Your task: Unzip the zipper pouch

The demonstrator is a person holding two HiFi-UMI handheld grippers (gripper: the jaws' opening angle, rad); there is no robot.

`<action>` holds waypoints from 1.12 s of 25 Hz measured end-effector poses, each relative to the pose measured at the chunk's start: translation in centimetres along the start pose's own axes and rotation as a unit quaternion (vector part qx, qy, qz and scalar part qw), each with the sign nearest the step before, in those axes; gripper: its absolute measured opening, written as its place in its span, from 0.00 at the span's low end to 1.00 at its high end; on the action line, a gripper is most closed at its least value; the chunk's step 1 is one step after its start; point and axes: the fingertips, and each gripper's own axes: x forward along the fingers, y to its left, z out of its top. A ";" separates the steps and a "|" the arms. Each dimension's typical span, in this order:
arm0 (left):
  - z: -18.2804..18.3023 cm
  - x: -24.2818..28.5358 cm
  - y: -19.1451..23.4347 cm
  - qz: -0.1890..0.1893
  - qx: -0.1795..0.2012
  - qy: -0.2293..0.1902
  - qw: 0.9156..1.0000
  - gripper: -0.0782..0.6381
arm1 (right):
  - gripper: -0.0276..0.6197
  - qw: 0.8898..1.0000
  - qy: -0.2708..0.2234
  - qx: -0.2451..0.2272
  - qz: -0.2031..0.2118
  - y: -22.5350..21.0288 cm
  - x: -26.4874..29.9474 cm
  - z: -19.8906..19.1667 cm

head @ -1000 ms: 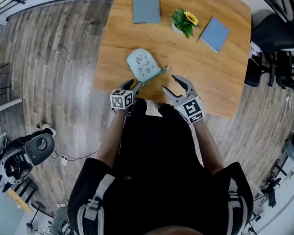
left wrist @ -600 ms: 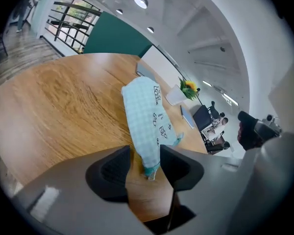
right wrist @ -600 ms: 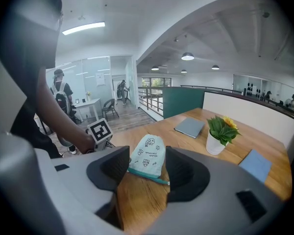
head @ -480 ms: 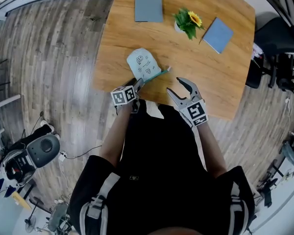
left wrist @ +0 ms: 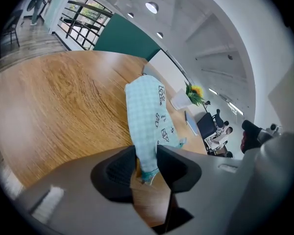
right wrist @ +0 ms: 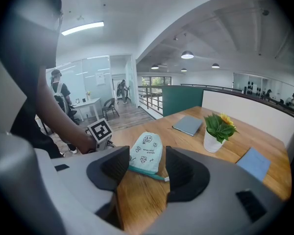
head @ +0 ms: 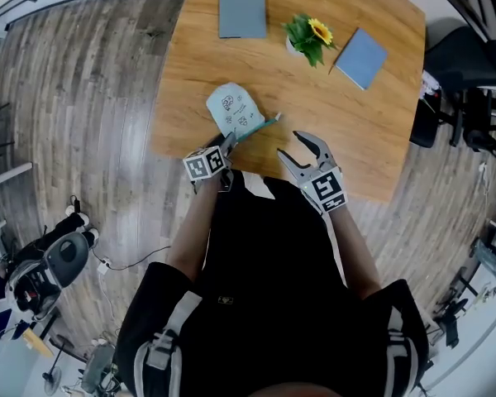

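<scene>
1. The zipper pouch (head: pixel 231 112) lies lengthwise by the table's (head: pixel 347 114) near edge, rounded end pointing away, zipper edge nearest.
2. The left gripper (head: pixel 227 141) jaws, just closing, pinch its near corner.
3. The right gripper (head: pixel 289 144) gapes empty.

A light-oak wooden table (head: pixel 355 114) stands on a grey-brown plank floor (head: pixel 83 114), a black office chair (head: pixel 461 56) beside it. A teal partition wall (right wrist: pixel 182 100) and round ceiling lamps (right wrist: pixel 187 55) lie beyond, under a white vaulted ceiling (right wrist: pixel 201 18).
</scene>
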 end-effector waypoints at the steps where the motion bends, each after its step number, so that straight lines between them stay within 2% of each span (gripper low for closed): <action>1: 0.0 0.1 0.2 0.003 -0.001 0.001 1.000 0.29 | 0.40 1.000 0.000 0.000 0.000 0.0 0.0 -0.1; 5: -0.4 0.7 0.4 -0.004 0.004 0.030 1.000 0.17 | 0.40 1.000 0.004 -0.003 -0.001 -0.2 0.0 -0.2; 7: -0.5 0.9 -0.2 -0.014 0.019 0.041 0.999 0.16 | 0.40 1.000 0.004 -0.004 -0.001 -0.2 -0.2 -0.1; 9: -0.5 0.9 -0.5 -0.023 0.018 0.041 0.999 0.15 | 0.40 1.000 0.002 -0.003 -0.002 -0.3 -0.3 0.0; 15: 0.1 -0.2 -2.0 -0.052 -0.017 0.023 0.998 0.15 | 0.40 1.000 -0.005 -0.005 -0.005 -0.6 -0.6 0.3; 20: 1.8 -1.1 -4.6 -0.096 -0.055 -0.003 0.994 0.15 | 0.40 1.000 -0.020 -0.005 -0.004 -0.6 -0.7 0.9; 23: 2.9 -1.6 -6.4 -0.125 -0.082 -0.020 0.989 0.14 | 0.40 1.000 -0.030 -0.004 -0.004 -0.6 -0.8 1.2; 28: 5.6 -2.7 -9.9 -0.174 -0.130 -0.057 0.974 0.12 | 0.40 0.999 -0.046 -0.006 -0.004 -0.6 -1.3 1.9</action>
